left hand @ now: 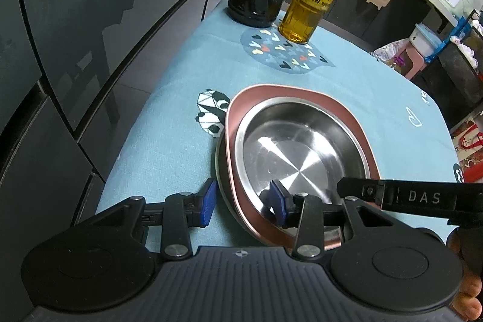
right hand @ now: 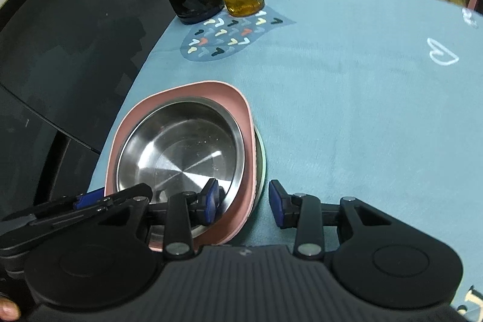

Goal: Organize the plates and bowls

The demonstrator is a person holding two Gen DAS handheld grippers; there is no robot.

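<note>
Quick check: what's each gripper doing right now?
Left gripper: open, jaws straddling the near rim of the stacked dishes.
Right gripper: open, straddling the same stack's rim.

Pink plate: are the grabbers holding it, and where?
Cannot be told: left gripper and right gripper each straddle the near rim of the pink plate; no clear pinch.
</note>
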